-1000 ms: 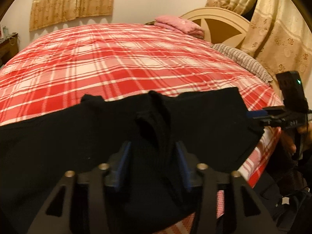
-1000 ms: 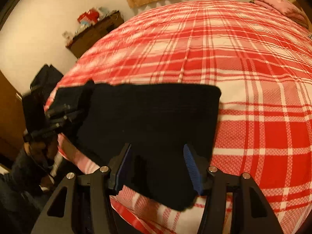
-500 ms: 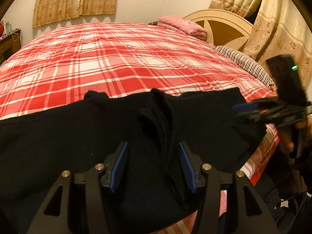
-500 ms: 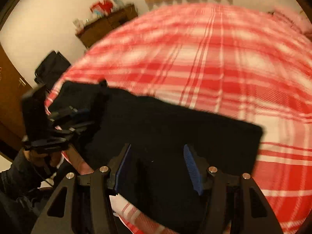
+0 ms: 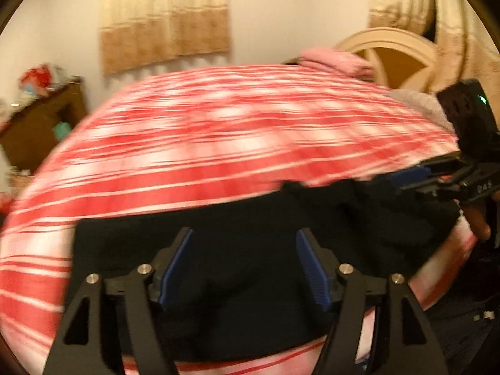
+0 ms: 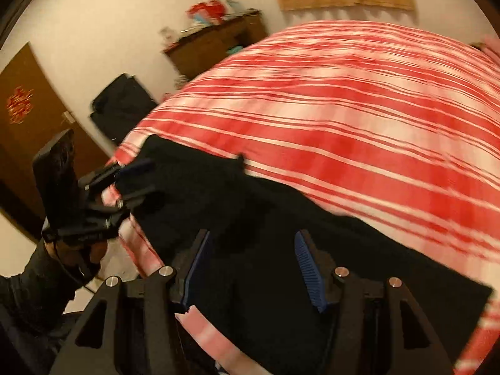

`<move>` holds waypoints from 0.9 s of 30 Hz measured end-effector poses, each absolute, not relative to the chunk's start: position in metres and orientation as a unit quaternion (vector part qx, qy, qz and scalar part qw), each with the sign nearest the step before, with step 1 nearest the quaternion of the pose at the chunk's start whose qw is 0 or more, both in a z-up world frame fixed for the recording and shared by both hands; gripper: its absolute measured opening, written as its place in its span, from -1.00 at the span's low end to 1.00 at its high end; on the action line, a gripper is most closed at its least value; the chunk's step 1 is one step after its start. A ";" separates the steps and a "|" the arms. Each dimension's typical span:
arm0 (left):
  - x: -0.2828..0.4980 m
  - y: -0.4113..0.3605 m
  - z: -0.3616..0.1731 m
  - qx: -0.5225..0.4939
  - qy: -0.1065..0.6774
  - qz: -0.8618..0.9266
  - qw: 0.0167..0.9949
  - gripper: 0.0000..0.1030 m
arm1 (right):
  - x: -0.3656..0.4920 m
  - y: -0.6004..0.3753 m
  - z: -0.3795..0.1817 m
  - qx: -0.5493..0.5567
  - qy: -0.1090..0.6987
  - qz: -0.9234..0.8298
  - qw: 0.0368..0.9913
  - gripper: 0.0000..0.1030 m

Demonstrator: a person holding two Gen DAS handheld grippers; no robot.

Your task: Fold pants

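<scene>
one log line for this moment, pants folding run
step: fold pants | black pants flat on plaid bed | left gripper open | right gripper open | frames blurred

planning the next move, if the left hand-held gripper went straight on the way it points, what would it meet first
Probably the black pants, spread between the left hand-held gripper's open fingers, then the plaid bedspread. Blur leaves depth unclear.

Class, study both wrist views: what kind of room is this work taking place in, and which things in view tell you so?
Most likely a bedroom: a bed with a red plaid cover, a curved headboard with a pink pillow, and curtains.
</scene>
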State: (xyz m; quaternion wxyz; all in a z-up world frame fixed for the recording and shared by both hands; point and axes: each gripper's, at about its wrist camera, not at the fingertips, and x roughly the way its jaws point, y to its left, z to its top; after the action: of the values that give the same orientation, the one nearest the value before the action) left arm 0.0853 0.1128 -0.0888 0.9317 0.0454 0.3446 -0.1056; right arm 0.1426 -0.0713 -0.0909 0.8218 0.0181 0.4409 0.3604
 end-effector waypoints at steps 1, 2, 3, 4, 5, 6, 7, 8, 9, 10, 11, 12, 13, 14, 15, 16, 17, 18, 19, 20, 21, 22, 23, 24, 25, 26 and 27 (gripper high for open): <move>0.085 0.133 -0.087 0.048 0.347 -0.079 0.933 0.36 | 0.146 -0.059 -0.094 0.019 0.441 0.368 0.818 0.11; 0.085 0.147 -0.086 0.048 0.349 -0.061 0.934 0.36 | 0.149 -0.049 -0.098 0.022 0.445 0.376 0.813 0.11; 0.085 0.164 -0.086 0.046 0.352 -0.038 0.934 0.36 | 0.151 -0.040 -0.101 0.024 0.447 0.382 0.808 0.11; 0.085 0.177 -0.087 0.043 0.353 -0.023 0.934 0.36 | 0.153 -0.032 -0.104 0.023 0.447 0.388 0.806 0.11; 0.085 0.188 -0.090 0.039 0.354 -0.011 0.934 0.36 | 0.155 -0.025 -0.108 0.020 0.447 0.391 0.804 0.11; 0.087 0.201 -0.094 0.032 0.360 0.003 0.932 0.36 | 0.159 -0.017 -0.117 0.012 0.457 0.390 0.800 0.11; 0.088 0.209 -0.100 0.023 0.368 0.009 0.930 0.36 | 0.163 -0.012 -0.125 0.008 0.470 0.383 0.795 0.11; 0.090 0.215 -0.105 0.014 0.373 0.009 0.928 0.36 | 0.164 -0.012 -0.127 0.013 0.463 0.387 0.797 0.11; 0.092 0.218 -0.109 0.005 0.377 0.007 0.926 0.36 | 0.163 -0.011 -0.126 0.016 0.459 0.390 0.798 0.11; 0.094 0.223 -0.115 -0.006 0.382 0.004 0.924 0.36 | 0.163 -0.012 -0.125 0.018 0.462 0.390 0.797 0.11; 0.097 0.226 -0.121 -0.016 0.388 0.003 0.921 0.36 | 0.161 -0.015 -0.123 0.023 0.462 0.390 0.796 0.11; 0.099 0.227 -0.125 -0.019 0.389 0.006 0.921 0.36 | 0.159 -0.018 -0.121 0.026 0.461 0.390 0.797 0.11; 0.100 0.226 -0.128 -0.020 0.388 0.012 0.921 0.37 | 0.157 -0.021 -0.118 0.025 0.460 0.388 0.798 0.11; 0.102 0.228 -0.131 -0.024 0.389 0.013 0.921 0.37 | 0.154 -0.023 -0.118 0.022 0.459 0.385 0.800 0.11; 0.103 0.230 -0.132 -0.031 0.386 0.012 0.922 0.37 | 0.150 -0.028 -0.117 0.018 0.458 0.380 0.804 0.11; 0.103 0.232 -0.132 -0.037 0.381 0.012 0.924 0.37 | 0.148 -0.033 -0.116 0.016 0.457 0.376 0.806 0.11; 0.105 0.233 -0.132 -0.038 0.381 0.012 0.924 0.37 | 0.145 -0.037 -0.116 0.017 0.456 0.372 0.808 0.11; 0.106 0.233 -0.131 -0.034 0.381 0.012 0.924 0.38 | 0.143 -0.042 -0.115 0.023 0.455 0.370 0.809 0.11; 0.107 0.233 -0.130 -0.030 0.381 0.014 0.924 0.41 | 0.140 -0.048 -0.114 0.033 0.454 0.369 0.810 0.11; 0.108 0.234 -0.130 -0.030 0.382 0.013 0.924 0.41 | 0.139 -0.051 -0.115 0.040 0.453 0.368 0.811 0.11; 0.108 0.235 -0.130 -0.032 0.384 0.011 0.923 0.41 | 0.137 -0.055 -0.115 0.045 0.451 0.367 0.812 0.11; 0.109 0.235 -0.131 -0.028 0.388 0.004 0.921 0.41 | 0.135 -0.058 -0.114 0.051 0.449 0.367 0.813 0.11; 0.110 0.234 -0.131 -0.024 0.393 -0.003 0.919 0.41 | 0.133 -0.060 -0.113 0.058 0.446 0.368 0.814 0.11; 0.110 0.234 -0.131 -0.020 0.396 -0.008 0.918 0.41 | 0.132 -0.061 -0.112 0.063 0.443 0.369 0.815 0.11; 0.111 0.236 -0.130 -0.025 0.399 -0.015 0.917 0.38 | 0.131 -0.060 -0.111 0.066 0.440 0.370 0.816 0.11; 0.111 0.238 -0.129 -0.033 0.400 -0.023 0.915 0.25 | 0.129 -0.061 -0.110 0.069 0.436 0.372 0.816 0.11; 0.110 0.240 -0.128 -0.039 0.401 -0.028 0.915 0.14 | 0.128 -0.061 -0.108 0.072 0.432 0.374 0.817 0.11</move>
State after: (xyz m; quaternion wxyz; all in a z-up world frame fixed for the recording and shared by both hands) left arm 0.1103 0.2401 -0.1282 0.9147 -0.0391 0.4012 -0.0277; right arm 0.1275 -0.0606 -0.1081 0.8172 0.0722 0.4322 0.3744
